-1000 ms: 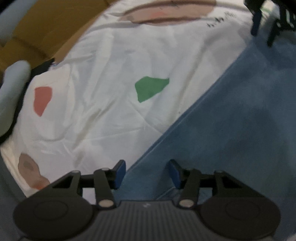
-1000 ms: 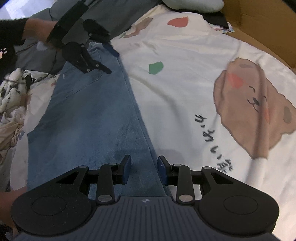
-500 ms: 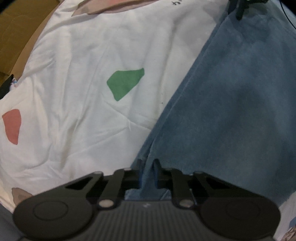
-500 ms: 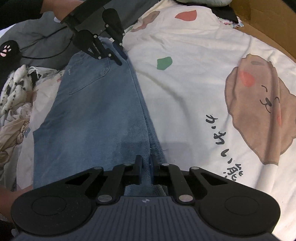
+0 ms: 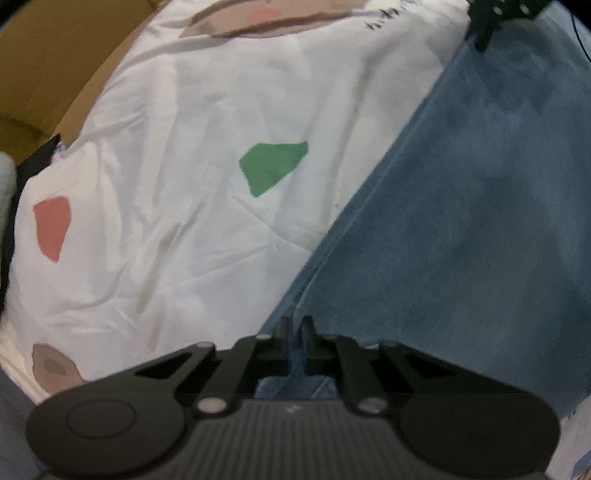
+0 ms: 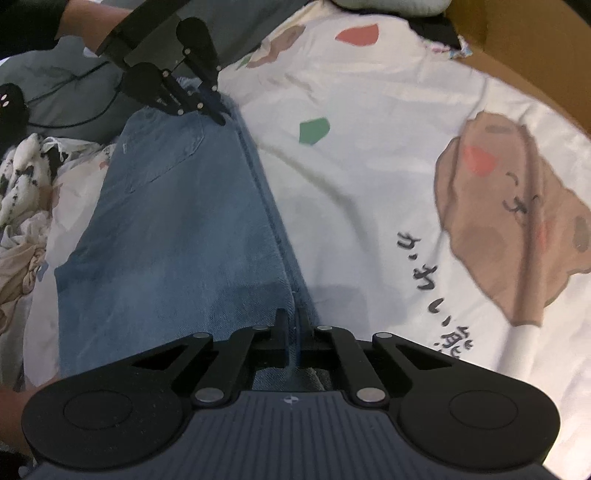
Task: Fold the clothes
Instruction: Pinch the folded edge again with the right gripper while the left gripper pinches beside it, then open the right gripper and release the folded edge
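Blue jeans (image 6: 177, 229) lie flat on a white printed bedsheet (image 6: 369, 155), their long side seam running up the picture. My right gripper (image 6: 291, 319) is at the near end of that seam, its jaws closing tight on the denim edge pinched between the pads. At the far end, my left gripper (image 6: 218, 112) grips the waist corner by the back pocket. In the left wrist view the jeans (image 5: 461, 240) fill the right side, and the left gripper (image 5: 294, 325) is closing its jaws on a fold of the edge. The right gripper (image 5: 484, 33) shows at the far top.
The sheet carries a brown bear print (image 6: 509, 221), a green patch (image 5: 273, 166) and a red patch (image 5: 51, 227). A crumpled clothes pile (image 6: 22, 192) lies left of the jeans. Brown cardboard (image 5: 55, 55) borders the sheet. A person's sleeve (image 6: 44, 18) and a black cable (image 6: 85, 110) are behind.
Both grippers went from open around the jeans' edge to shut on it. The left gripper shifted slightly at the waist corner.
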